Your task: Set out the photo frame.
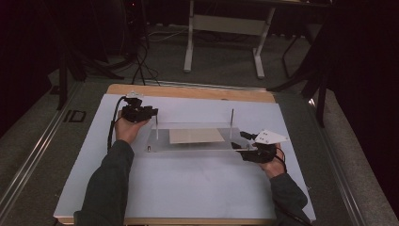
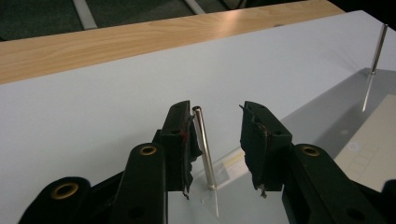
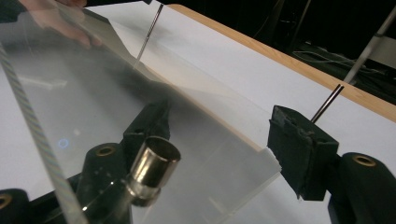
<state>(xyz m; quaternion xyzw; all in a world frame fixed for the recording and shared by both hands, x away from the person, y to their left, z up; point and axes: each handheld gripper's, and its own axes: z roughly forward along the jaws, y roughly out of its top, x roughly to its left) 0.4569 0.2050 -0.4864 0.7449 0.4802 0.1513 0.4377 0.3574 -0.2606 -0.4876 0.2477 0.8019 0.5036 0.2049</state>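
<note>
A clear plate (image 1: 160, 140) lies on the white sheet with thin metal rods standing at its corners and a beige sheet (image 1: 196, 135) at its middle. My left gripper (image 1: 154, 112) is at the far left corner. In the left gripper view it (image 2: 217, 121) is open around that corner's rod (image 2: 204, 144), which stands close against the left pad. My right gripper (image 1: 241, 141) is at the near right corner. Its jaws (image 3: 224, 116) straddle the plate's corner (image 3: 93, 93), open, one jaw seen through the plate. A short metal cylinder (image 3: 152, 170) stands up close.
The white sheet (image 1: 188, 188) covers a wooden table (image 1: 188, 92). Another rod (image 1: 232, 120) stands at the plate's far right corner. A desk frame (image 1: 223, 28) and cables (image 1: 141, 66) are on the floor beyond the table.
</note>
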